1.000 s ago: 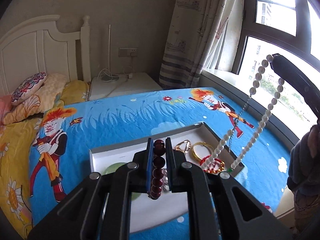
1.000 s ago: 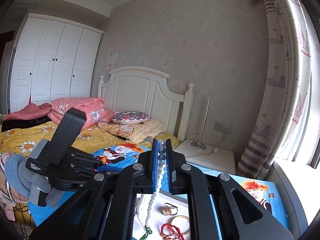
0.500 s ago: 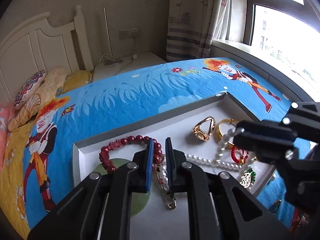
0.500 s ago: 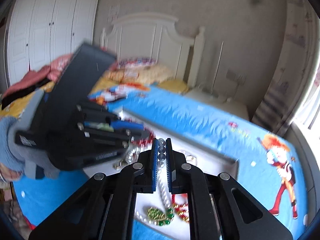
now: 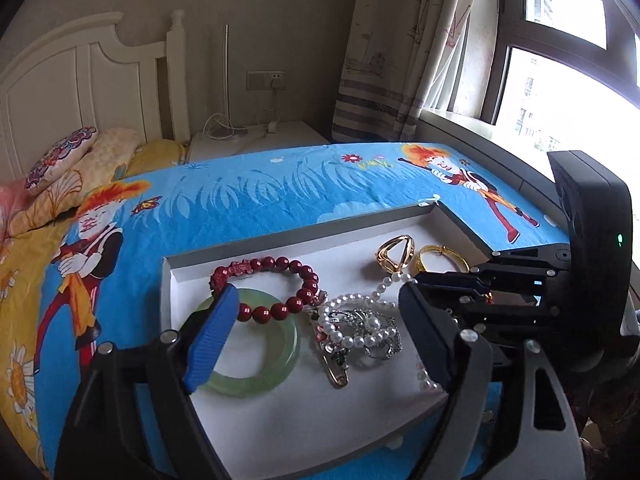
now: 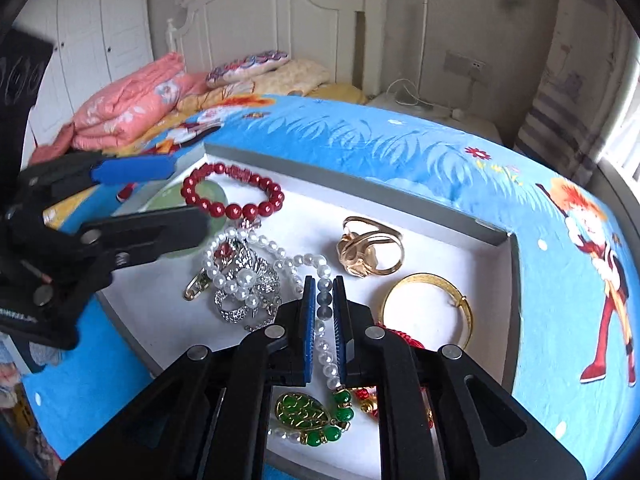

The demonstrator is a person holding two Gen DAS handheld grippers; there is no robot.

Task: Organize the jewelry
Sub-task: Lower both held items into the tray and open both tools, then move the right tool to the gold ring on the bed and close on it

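A white tray with a grey rim [image 5: 280,240] [image 6: 360,184] lies on the blue bedspread. My left gripper [image 5: 318,300] [image 6: 176,196] hangs low over the tray's left end, its jaws opening wide and pressing on nothing. The red bead bracelet [image 5: 296,272] [image 6: 256,210] lies loose in the tray, partly across a green jade bangle [image 5: 280,356]. My right gripper [image 6: 323,292] [image 5: 416,280] is shut on the pearl necklace [image 6: 308,258] [image 5: 360,304]. The strand trails across the tray floor to a green pendant [image 6: 304,412] under the gripper.
Also in the tray are a gold ring [image 6: 368,252], a gold bangle [image 6: 428,304], a silver brooch [image 6: 244,280] with a pin, and a red cord piece [image 6: 400,338]. Pillows and folded bedding lie by the headboard. A window and curtain stand on the right.
The left jaws have spread and let go of the red bracelet, which now lies in the tray. The right gripper came down with the pearl necklace, whose strand now rests in the tray.
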